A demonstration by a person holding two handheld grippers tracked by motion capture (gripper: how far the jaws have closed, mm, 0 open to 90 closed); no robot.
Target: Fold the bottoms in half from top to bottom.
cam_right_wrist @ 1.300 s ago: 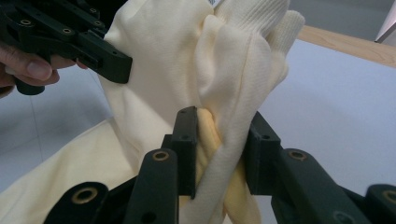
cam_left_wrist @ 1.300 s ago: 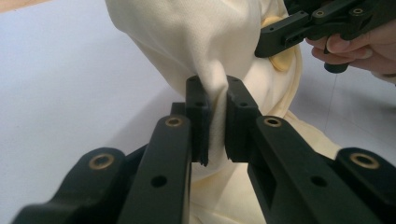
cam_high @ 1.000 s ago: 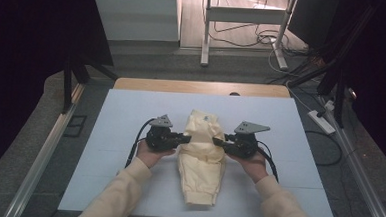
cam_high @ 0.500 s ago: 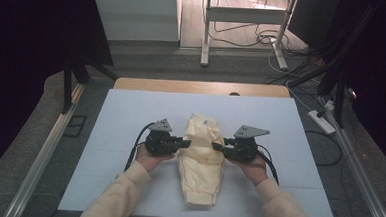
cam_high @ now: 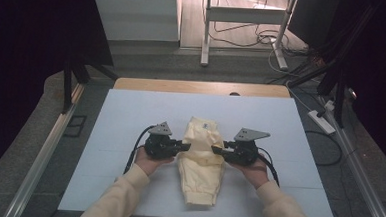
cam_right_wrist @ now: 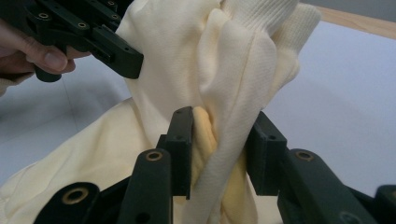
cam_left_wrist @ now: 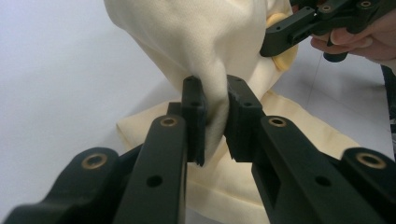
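Note:
A cream-yellow garment (cam_high: 200, 161) lies lengthwise in the middle of the white table (cam_high: 130, 115), its ribbed cuff end nearest the person. My left gripper (cam_high: 185, 147) comes in from its left side and is shut on a raised fold of the fabric (cam_left_wrist: 205, 42); the cloth is squeezed thin between the pads (cam_left_wrist: 195, 112). My right gripper (cam_high: 215, 150) meets the garment from the right, shut on a thick bunched fold (cam_right_wrist: 224, 70). Each gripper view shows the other gripper across the cloth: the right gripper (cam_left_wrist: 280, 35) and the left gripper (cam_right_wrist: 126, 58). The upper half of the garment is lifted and crumpled between the two.
A wooden strip (cam_high: 202, 87) borders the table's far edge. Metal rails (cam_high: 43, 155) run along both sides. On the floor to the right lie a power strip (cam_high: 321, 121) and cables; a stand's legs (cam_high: 204, 44) rise beyond the table.
Both grippers have drifted slightly toward the person, drawing the garment's top edge with them. Both grips on the fabric stay as they were.

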